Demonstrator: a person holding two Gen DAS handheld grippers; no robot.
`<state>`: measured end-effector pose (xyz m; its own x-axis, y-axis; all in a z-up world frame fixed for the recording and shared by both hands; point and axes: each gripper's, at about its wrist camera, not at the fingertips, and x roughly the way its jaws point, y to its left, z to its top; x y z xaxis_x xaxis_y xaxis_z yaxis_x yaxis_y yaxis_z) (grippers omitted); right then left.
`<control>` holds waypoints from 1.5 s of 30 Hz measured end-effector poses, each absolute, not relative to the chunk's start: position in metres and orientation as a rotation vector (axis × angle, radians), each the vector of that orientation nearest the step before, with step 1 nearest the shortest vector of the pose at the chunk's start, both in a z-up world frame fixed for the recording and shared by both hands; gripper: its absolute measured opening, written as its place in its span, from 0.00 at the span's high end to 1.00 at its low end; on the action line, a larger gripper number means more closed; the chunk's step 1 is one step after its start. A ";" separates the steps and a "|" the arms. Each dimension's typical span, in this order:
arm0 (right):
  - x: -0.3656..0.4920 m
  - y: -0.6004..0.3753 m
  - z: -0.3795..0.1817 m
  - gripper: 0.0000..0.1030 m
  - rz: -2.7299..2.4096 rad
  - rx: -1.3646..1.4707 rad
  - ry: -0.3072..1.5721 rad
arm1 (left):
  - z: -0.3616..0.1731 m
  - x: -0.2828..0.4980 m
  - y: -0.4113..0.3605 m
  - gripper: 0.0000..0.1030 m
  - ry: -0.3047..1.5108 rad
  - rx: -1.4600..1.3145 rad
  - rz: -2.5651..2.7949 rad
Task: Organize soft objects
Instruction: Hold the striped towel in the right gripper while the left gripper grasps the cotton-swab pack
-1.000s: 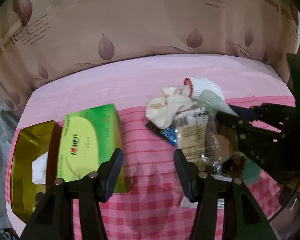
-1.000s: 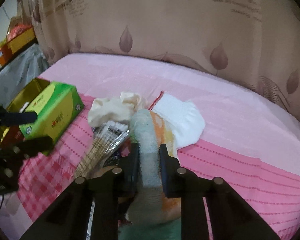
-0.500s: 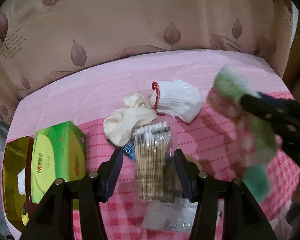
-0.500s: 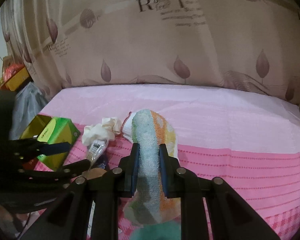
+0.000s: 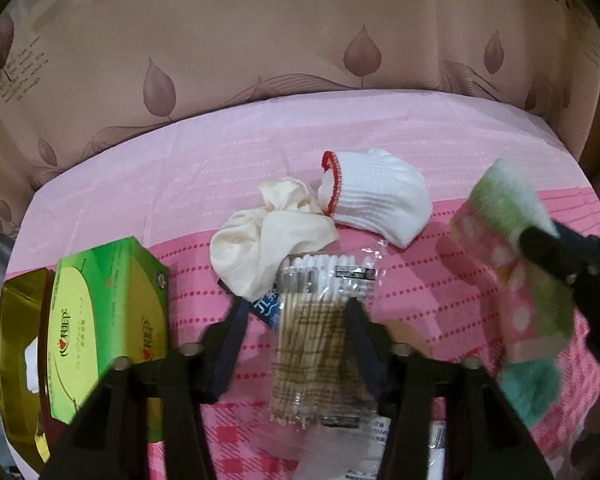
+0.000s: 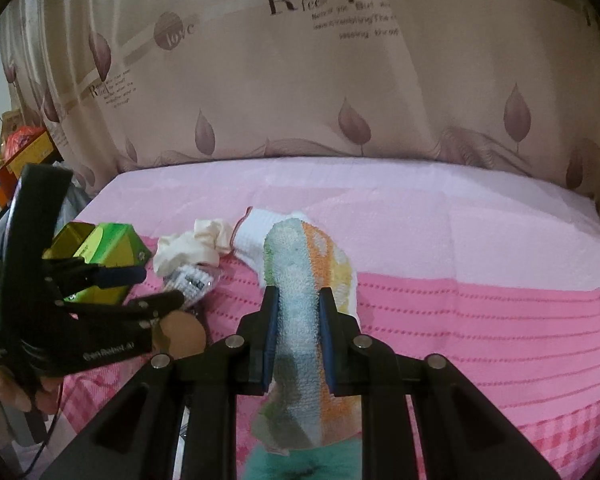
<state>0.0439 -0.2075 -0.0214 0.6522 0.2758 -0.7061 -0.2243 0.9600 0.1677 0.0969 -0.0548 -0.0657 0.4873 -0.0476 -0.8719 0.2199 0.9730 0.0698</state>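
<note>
Left wrist view: the left gripper hangs low over a pink-covered bed, its jaws having just been closing around a clear pack of cotton swabs that lies between them. The blurred frame does not settle whether the pads press on the pack. A cream cloth lies bunched just beyond the swabs, touching a white sock with a red cuff. A small blue packet pokes out from under the cloth and swabs. To the left sits a green tissue box, tight against a gold box at the bed's edge. At the right edge the right gripper carries a towel in green, pink and teal, raised clear of the bedcover.

Right wrist view: the right gripper has its jaws clenched on the towel, a rolled strip of pale blue, orange and yellow terry that stands up between the pads and droops below them. Beyond it lie the white sock and cream cloth on the bed. At left the left gripper reaches in over the swabs, with the tissue box behind it and a hand gripping its handle. A leaf-print curtain fills the background.
</note>
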 end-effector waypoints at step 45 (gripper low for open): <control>0.050 -0.181 -0.063 0.80 0.266 0.132 0.823 | -0.074 0.091 -0.042 0.76 1.050 0.174 -0.356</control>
